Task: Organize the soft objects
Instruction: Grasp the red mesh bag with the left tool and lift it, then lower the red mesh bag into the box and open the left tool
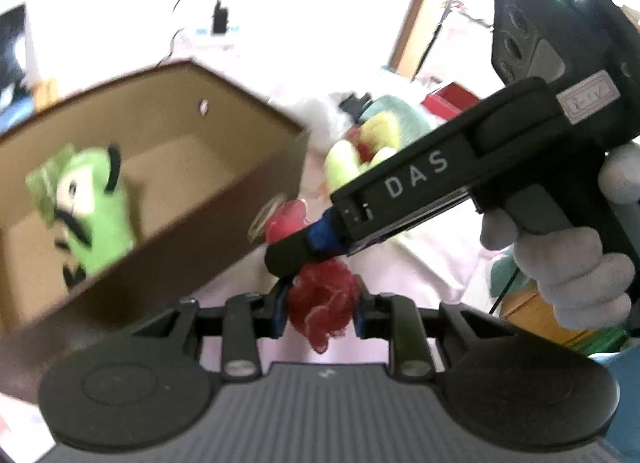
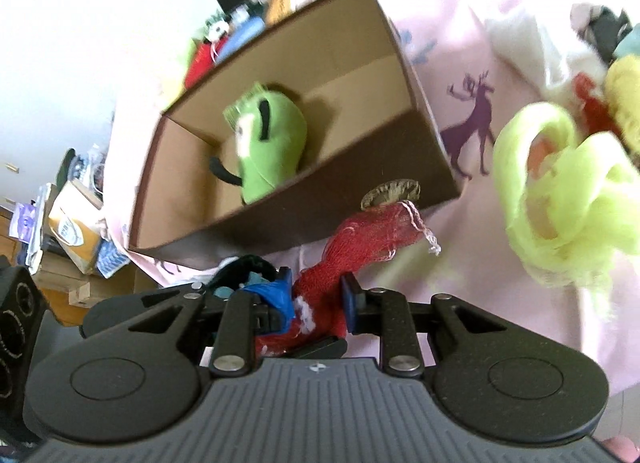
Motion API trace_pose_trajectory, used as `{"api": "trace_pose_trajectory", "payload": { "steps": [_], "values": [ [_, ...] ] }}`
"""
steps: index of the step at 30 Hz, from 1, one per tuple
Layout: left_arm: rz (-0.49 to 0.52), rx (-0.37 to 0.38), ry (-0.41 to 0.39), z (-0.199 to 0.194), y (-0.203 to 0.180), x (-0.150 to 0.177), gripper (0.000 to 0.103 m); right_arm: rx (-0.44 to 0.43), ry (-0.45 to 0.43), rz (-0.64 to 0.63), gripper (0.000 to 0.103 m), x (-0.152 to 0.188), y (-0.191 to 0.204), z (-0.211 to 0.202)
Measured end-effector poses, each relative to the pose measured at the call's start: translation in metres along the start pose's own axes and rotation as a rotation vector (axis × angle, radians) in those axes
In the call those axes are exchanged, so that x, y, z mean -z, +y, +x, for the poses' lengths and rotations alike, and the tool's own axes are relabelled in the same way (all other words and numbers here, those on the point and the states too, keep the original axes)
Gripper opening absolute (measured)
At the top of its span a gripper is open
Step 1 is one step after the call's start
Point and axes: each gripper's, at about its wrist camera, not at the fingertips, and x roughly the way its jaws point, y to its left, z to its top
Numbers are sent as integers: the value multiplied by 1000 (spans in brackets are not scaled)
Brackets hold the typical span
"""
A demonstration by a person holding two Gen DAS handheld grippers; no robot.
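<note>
A red mesh pouf (image 1: 322, 299) (image 2: 360, 239) is stretched between both grippers, just in front of a brown cardboard box (image 1: 224, 231) (image 2: 360, 167). My left gripper (image 1: 320, 311) is shut on one end of it. My right gripper (image 2: 316, 299), seen from the left wrist (image 1: 304, 247), is shut on the other end. A green plush toy (image 1: 88, 199) (image 2: 268, 143) lies inside the box. A yellow-green mesh pouf (image 2: 560, 199) (image 1: 344, 167) lies on the pink cloth to the right.
The pink cloth (image 2: 472, 63) with deer prints covers the surface. More soft items, yellow (image 2: 624, 91), red and white, are piled at the far right. Boxes and clutter (image 2: 76, 231) sit below the surface edge on the left.
</note>
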Motion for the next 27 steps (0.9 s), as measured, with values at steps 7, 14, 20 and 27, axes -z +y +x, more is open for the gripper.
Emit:
{"api": "trace_pose_trajectory", "payload": {
  "steps": [7,14,20,27],
  "values": [
    [86,10,-115,-24,-9,-27,24,-16,-115,-76,6,-14,26,-37],
    [74,-69,-224,-56,10,-48,24,-66,-206,-214,6,-48,67,-34],
    [44,-185,-287,-83,37,-60,24,-116,-244,-339,6,-77,105,-15],
    [-42,-298,-294,-95,81,-70,24,-179,-214,-434,7,-109,139,25]
  ]
}}
